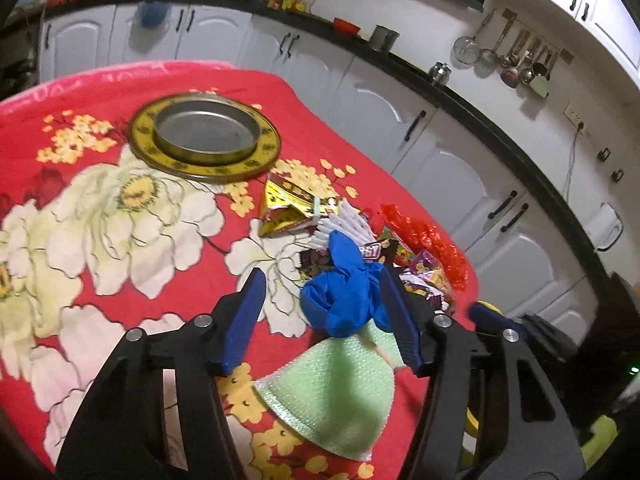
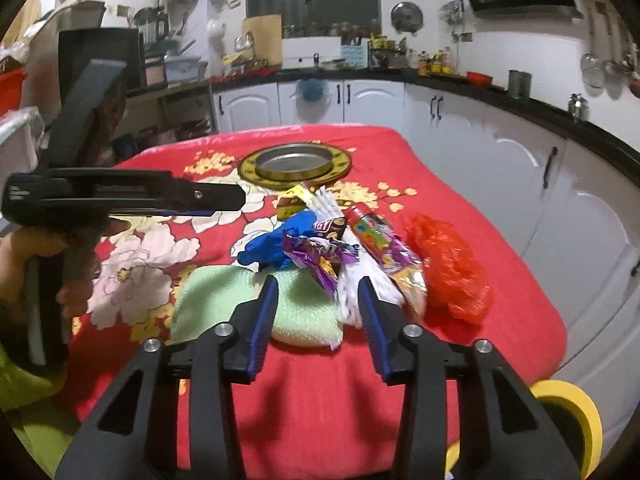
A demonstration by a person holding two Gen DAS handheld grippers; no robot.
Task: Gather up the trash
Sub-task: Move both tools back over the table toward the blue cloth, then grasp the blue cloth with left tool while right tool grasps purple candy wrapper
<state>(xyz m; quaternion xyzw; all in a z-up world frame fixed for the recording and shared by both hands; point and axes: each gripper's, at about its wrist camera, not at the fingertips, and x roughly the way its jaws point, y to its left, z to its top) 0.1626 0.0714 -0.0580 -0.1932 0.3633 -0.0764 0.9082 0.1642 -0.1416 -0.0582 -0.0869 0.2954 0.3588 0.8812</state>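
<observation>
Left to right: a table under one red floral cloth carries one round metal tin lid with a yellow patterned rim, lying alone at the far side, well apart from the trash.

The trash forms one loose heap near the table's right edge: one pale green bubble-wrap sheet nearest the cameras, one crumpled blue glove resting partly on it, one yellow-and-red carton behind, one bundle of white plastic pieces, one purple foil wrapper, one multicoloured sweet packet, and one red plastic bag at the far right.

The left claw stands partly open, its two blue fingers flanking the glove; whether the pads press it cannot be told. The right claw is narrower, also partly open, with the edge of the green sheet and white scraps between its fingers, nothing gripped. One hand holds the left claw's handle.
</observation>
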